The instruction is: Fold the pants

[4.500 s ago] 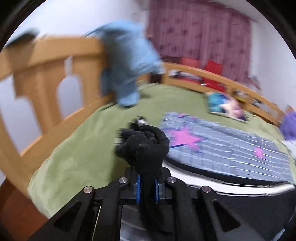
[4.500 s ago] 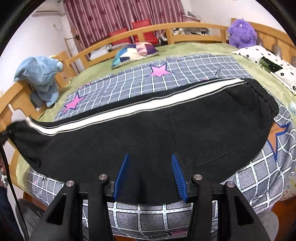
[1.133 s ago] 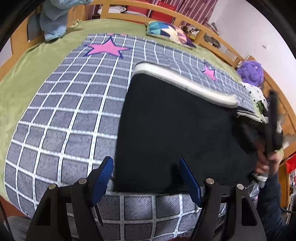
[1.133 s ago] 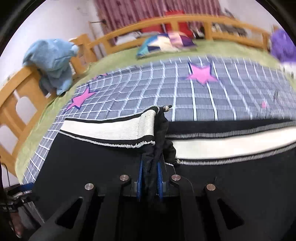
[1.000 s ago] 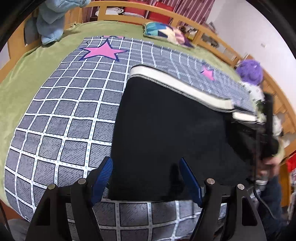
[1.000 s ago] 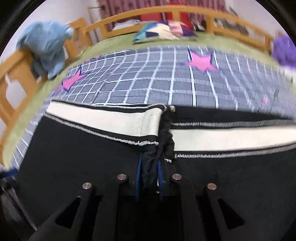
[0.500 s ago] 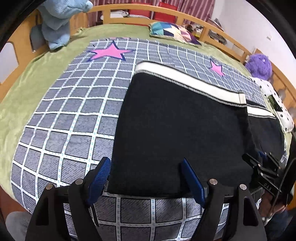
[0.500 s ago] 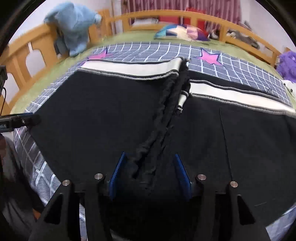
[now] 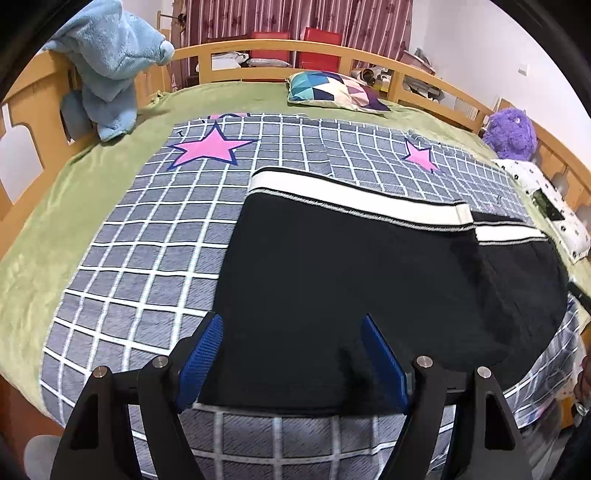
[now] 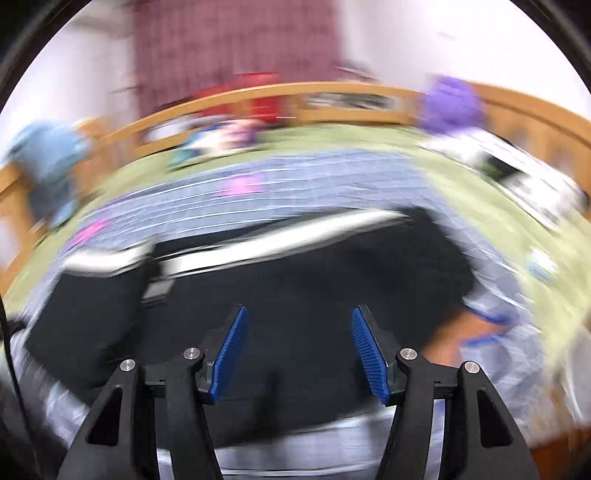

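Checked bedspread (image 9: 155, 236), folded black pants (image 9: 351, 280) on top (white-striped)

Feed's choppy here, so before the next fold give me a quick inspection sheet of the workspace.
Surface: checked star blanket over a green bedspread.
Job's things: black pants folded once, lying flat, white side stripe at the far edge.
Clutter: patchwork cushion, purple plush, blue plush on the rail.
Grippers: left gripper open, empty; right gripper opening, empty, view blurred.
Cables: nothing seen.
Surroundings: wooden bed rail, red striped curtain.
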`<state>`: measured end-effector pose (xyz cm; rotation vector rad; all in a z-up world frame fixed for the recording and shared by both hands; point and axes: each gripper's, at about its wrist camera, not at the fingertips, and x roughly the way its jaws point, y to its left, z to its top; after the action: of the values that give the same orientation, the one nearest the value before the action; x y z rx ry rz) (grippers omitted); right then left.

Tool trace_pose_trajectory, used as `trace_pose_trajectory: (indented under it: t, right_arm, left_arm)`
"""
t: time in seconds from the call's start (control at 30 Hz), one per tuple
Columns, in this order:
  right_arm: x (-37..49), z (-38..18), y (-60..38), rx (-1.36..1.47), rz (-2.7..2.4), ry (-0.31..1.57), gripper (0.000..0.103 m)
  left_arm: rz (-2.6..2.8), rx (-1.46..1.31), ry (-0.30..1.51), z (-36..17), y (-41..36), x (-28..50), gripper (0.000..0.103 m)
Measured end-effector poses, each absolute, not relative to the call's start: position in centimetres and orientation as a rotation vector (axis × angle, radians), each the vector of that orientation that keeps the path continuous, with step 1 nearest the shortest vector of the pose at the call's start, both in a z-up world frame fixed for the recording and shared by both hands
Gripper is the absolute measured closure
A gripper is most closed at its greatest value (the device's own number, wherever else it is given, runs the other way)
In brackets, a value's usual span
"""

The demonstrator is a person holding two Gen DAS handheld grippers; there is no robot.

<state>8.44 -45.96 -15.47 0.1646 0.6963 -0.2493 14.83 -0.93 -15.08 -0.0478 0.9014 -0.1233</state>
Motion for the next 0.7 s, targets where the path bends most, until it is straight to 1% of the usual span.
trace_pose_trajectory:
  t: [0.07, 0.2, 0.47, 0.5, 0.53, 0.6, 0.67, 0.7]
  right_arm:
    - [8.5, -16.6, -50.4, 0.254, -0.313, 0.746, 0.044]
    - [8.8, -19.5, -55.9, 0.402, -0.376, 0.789, 0.044]
    - [12.1, -22.3, -58.8, 0.557, -0.278, 0.796, 0.044]
    - [12.4, -22.5, -59.2, 0.581, -0.269, 0.795, 0.042]
    - [12.7, -22.7, -59.6, 0.618, -0.259, 0.792, 0.038]
    - [13.0, -23.4, -60.4, 0.707, -0.239, 0.773, 0.036]
    - [13.5, -23.6, -60.7, 0.744, -0.243, 0.769, 0.037]
    - [13.7, -23.6, -60.5, 0.734, -0.259, 0.771, 0.040]
  left_arm:
    - [-0.121, -0.078, 0.906, -15.3, -0.9, 15.2, 0.033]
    - [-0.083, -0.097, 0.905, -15.7, -0.4, 15.9, 0.033]
    - [-0.044, -0.163, 0.966, -16.7, 1.9, 18.5, 0.033]
    - [-0.045, -0.173, 0.976, -17.0, 2.1, 18.8, 0.033]
    - [-0.059, -0.185, 0.997, -17.5, 2.5, 19.2, 0.033]
    - [-0.067, -0.186, 1.024, -18.4, 3.1, 19.7, 0.033]
    - [-0.056, -0.196, 1.030, -19.1, 3.8, 20.1, 0.033]
    - [-0.062, -0.214, 1.037, -19.6, 4.2, 20.4, 0.033]
